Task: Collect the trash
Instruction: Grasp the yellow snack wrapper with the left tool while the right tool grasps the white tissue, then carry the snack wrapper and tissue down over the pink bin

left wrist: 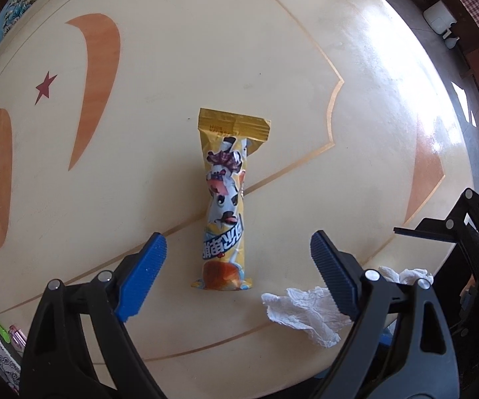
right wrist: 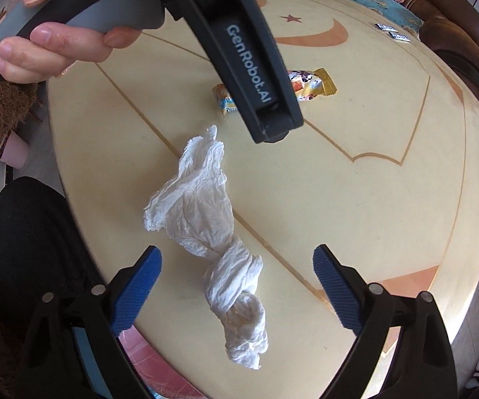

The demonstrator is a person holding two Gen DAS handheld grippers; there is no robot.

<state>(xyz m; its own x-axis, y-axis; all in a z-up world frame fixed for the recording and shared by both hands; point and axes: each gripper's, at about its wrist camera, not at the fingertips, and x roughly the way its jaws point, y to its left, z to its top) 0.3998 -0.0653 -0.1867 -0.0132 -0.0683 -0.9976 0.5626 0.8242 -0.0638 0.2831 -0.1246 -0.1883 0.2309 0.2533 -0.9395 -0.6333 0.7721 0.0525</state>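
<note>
Approach step, nothing picked up. Left gripper (left wrist: 238, 252) spread wide, straddling the yellow cartoon-printed snack wrapper (left wrist: 226, 199) flat on the cream round table (left wrist: 173, 50). Right gripper (right wrist: 237, 274) likewise unclenched around the crumpled white tissue (right wrist: 219, 242). Next: lower, then squeeze.

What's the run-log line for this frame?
task: collect trash | left hand-held gripper: open over snack wrapper | right hand-held gripper: open over crumpled tissue | both items lying on table
</note>
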